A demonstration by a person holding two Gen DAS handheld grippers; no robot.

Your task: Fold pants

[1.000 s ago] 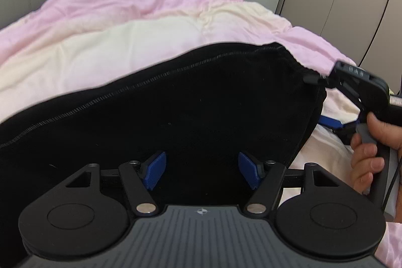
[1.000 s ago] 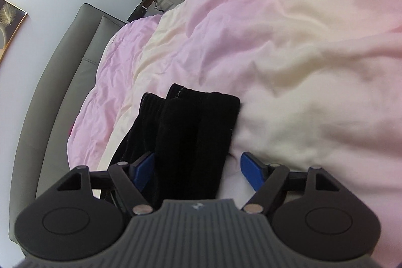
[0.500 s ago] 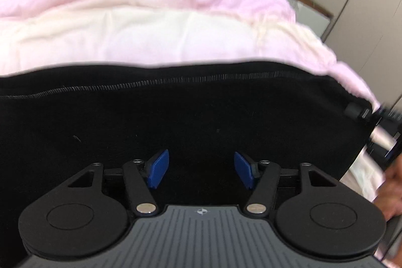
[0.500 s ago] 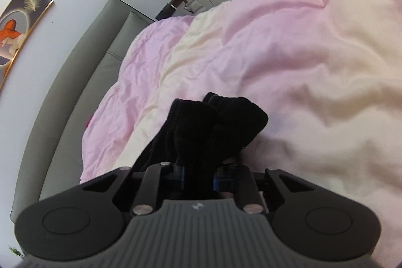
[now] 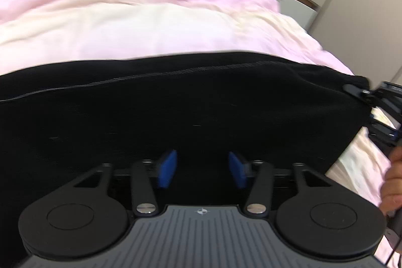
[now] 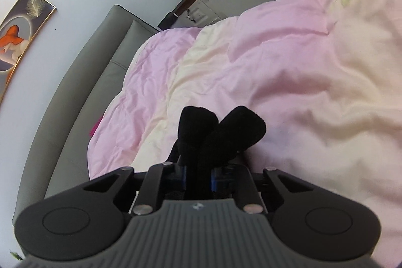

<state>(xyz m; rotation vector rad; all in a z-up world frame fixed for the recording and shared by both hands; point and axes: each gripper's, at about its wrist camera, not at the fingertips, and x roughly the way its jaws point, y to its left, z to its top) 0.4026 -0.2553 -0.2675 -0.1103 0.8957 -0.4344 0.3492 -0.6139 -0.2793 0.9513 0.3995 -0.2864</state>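
The black pants [image 5: 176,122] lie on a bed, on a rumpled quilt [image 5: 150,27], and the fold looks barely begun: a judgement from both ends being gathered at the tongs rather than laid flat in a stack.

The right tongs [image 6: 198,178] are pinched on a bunched end of the pants, 2 rounded lumps of cloth standing up past the blue pads, which are nearly touching with the fabric squeezed between them. In the left wrist view those same tongs grip the far right corner of the garment, with a hand [image 5: 393,182] beside them.

The left tongs [image 5: 201,170] have just been closing, but their blue pads [image 5: 167,168] stand partway apart with a clear gap; black cloth lies under and between them and no pinch shows there yet. So 1 end seems secured and the other not.

What appears left: the left grip, the lift, bringing 1 end over the other, then smoothing.

The pants are a soft, matte, thick knit, dense black, with a line of raised stitching along the upper edge. They drape and bunch easily and should sag between grips. The quilt is thin, smooth cotton-like fabric in pink and cream patches, heavily creased, puffy beneath. A grey padded headboard [image 6: 75,102] runs behind the bed.
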